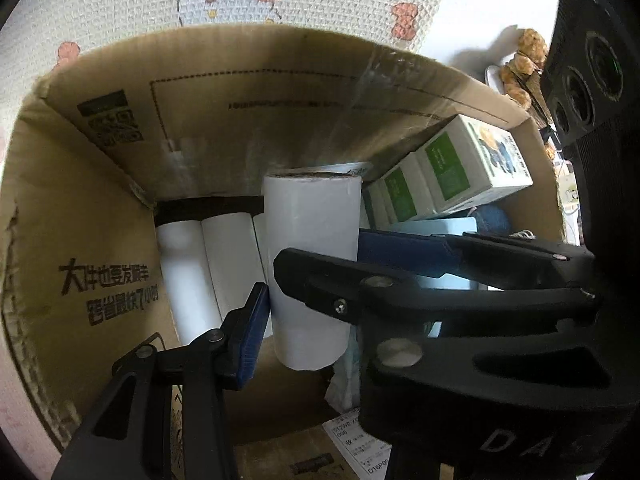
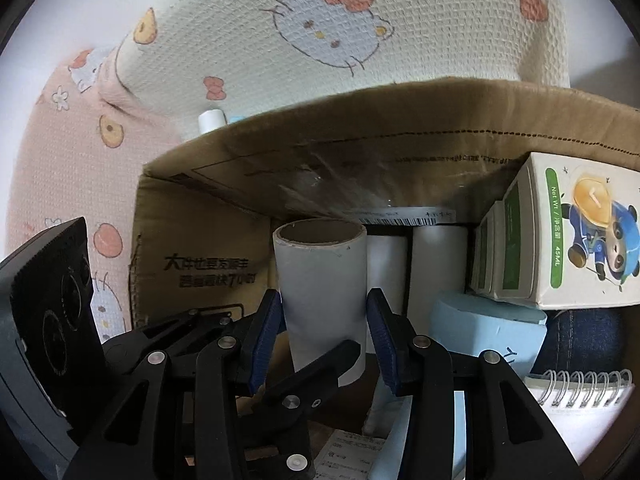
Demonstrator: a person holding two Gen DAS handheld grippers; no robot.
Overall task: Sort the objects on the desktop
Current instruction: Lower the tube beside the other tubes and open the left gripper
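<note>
Placing step, by the look of it — sorting the white paper roll with the brown cardboard core [image 2: 320, 292] into the open brown cardboard box [image 2: 200, 208].

Left gripper [image 1: 312, 320]: only the near blue-padded finger [image 1: 252, 332] visible, resting against the roll's left flank; the mate hidden behind the other tool's black frame, so no telling whether open or closed.

Right gripper [image 2: 324, 312]: clamped on the roll, one blue pad [image 2: 266, 320] flush on each side of the lower half. One black finger of the left tool crossing just below and in front of that grip.

Roll itself sitting between the right claw's pads, inside the box, standing upright. Long axis running vertically, at right angles to the pads' closing line; open core end pointing up, lower end down toward the box floor, contact with the floor not clear.

Just beyond the claw, more white paper rolls [image 1: 224, 264] lined against the back wall. To the claw's right, a pale blue foam-like block [image 2: 480, 328], white-and-green cartons printed with a cartoon panda [image 2: 560, 232] leaning above it, and nearer, a white spiral-bound notebook [image 2: 580, 396].

Next move, as a judgement: settle the roll beside its fellows, then part the pads squarely — a lopsided release likely to topple so tall and narrow a thing. Crossing finger of the left tool wants clearing first, to avoid a knock.
</note>
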